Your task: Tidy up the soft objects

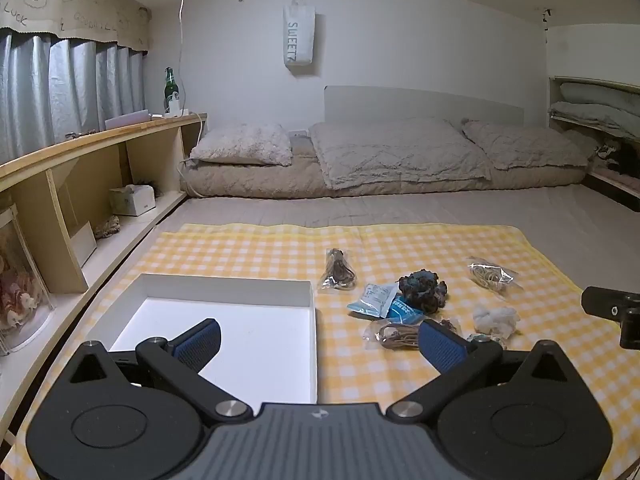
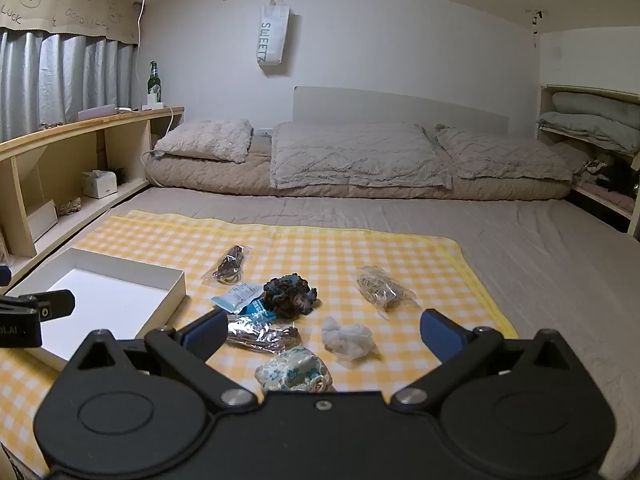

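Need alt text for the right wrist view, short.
Open right gripper hovers over a yellow checked cloth strewn with small soft items: a dark scrunchie, a white wad, bagged hair ties. An empty white box sits left; pillows behind.

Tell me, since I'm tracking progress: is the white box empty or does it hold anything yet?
Empty. The white box shows only its bare white floor in both views; the soft items lie outside on the checked cloth.
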Demonstrator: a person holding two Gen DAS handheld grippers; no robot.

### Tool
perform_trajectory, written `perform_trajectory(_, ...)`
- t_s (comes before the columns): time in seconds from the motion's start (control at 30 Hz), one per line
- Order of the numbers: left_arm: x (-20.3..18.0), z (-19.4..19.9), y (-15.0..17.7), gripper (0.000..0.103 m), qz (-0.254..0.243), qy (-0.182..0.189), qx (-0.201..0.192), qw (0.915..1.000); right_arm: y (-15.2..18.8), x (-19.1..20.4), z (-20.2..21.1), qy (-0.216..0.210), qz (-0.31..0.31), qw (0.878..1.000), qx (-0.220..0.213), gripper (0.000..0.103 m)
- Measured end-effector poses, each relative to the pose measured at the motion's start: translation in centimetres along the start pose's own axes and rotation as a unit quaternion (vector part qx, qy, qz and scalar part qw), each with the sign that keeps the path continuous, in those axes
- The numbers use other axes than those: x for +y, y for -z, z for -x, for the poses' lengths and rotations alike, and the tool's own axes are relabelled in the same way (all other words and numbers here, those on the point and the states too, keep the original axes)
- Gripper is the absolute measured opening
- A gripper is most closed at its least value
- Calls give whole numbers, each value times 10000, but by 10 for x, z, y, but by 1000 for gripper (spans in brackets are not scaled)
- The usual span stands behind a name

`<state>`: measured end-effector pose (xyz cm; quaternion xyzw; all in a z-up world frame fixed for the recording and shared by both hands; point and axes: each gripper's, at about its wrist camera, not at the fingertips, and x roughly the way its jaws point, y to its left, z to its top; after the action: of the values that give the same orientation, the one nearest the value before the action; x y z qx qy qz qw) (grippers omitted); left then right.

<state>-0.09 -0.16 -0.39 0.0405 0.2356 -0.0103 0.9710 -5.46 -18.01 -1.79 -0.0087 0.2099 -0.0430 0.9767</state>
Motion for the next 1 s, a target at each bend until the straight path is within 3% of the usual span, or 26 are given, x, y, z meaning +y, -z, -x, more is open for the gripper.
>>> perform_trajectory(1.0,2,-2,-2,103,5,4,32,10000,0,1,-2,-19,-6,10000,29,103)
